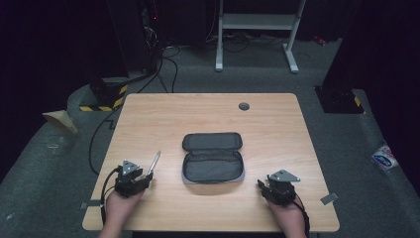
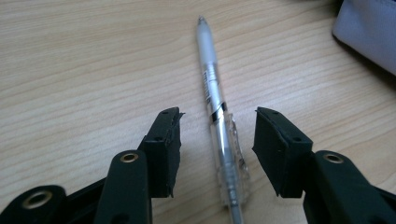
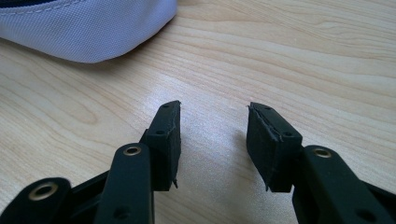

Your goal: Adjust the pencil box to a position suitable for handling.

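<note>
A person seated at a wooden table (image 1: 163,114) holds a two-jaw gripper in each hand, with an unzipped dark pencil case (image 1: 213,157) lying open at the table's middle between them. In the high view the left gripper (image 1: 146,177) sits near the front left of the tabletop, a clear pen (image 1: 155,161) angling away from its tip toward the case; the right gripper (image 1: 261,186) rests near the front right, well apart from the case's corner. The left gripper view gives what the overhead cannot: the pen (image 2: 219,121) lies flat on the wood, running lengthwise up the gap between the two black jaws, its transparent grip section level with the pads and its tip pointing away. The jaws stand apart on either side of the barrel, with wood visible between each pad and the pen, so nothing is clamped. A pale grey edge of the pencil case (image 2: 369,32) cuts into that view's upper right corner. The right gripper view shows its own jaws apart over bare wood, nothing between them, and the case's rounded grey outer fabric (image 3: 88,32) just ahead at upper left.
</note>
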`<state>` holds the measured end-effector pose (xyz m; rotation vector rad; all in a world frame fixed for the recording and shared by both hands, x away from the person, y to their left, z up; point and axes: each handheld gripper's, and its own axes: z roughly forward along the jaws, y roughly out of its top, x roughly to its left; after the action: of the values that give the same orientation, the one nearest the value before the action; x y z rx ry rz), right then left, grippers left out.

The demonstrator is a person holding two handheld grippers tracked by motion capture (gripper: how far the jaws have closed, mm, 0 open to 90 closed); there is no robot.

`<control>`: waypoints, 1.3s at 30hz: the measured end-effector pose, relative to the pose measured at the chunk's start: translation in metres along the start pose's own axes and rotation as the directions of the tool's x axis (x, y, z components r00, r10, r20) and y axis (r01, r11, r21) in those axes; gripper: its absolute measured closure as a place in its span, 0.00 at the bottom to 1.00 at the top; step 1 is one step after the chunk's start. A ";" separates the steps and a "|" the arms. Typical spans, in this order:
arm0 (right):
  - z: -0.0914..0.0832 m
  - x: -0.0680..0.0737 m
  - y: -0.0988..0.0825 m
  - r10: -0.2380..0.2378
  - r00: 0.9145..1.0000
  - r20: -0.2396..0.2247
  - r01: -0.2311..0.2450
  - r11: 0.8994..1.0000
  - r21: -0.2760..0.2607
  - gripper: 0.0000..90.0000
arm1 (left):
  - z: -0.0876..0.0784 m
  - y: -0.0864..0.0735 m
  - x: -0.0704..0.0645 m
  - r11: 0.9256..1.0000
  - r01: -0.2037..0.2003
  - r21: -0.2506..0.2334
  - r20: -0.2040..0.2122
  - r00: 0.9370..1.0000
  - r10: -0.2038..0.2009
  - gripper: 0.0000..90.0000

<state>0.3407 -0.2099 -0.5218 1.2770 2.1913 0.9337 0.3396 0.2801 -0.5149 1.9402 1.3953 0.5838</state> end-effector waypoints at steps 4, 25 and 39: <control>0.000 0.001 -0.001 -0.001 1.000 0.005 0.001 1.000 -0.003 0.61 | 0.002 0.004 -0.001 1.000 -0.004 -0.021 -0.002 1.000 0.004 0.57; 0.000 0.000 -0.001 0.001 1.000 -0.021 -0.001 1.000 -0.002 0.58 | 0.027 0.016 0.002 1.000 -0.001 -0.001 0.013 1.000 0.001 0.79; 0.001 0.000 0.000 0.001 1.000 -0.024 -0.001 1.000 0.000 0.58 | 0.026 0.012 0.000 1.000 -0.011 -0.012 -0.016 1.000 0.011 0.88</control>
<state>0.3409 -0.2099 -0.5224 1.2734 2.2086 0.9541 0.3650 0.2706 -0.5234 1.9383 1.3886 0.6123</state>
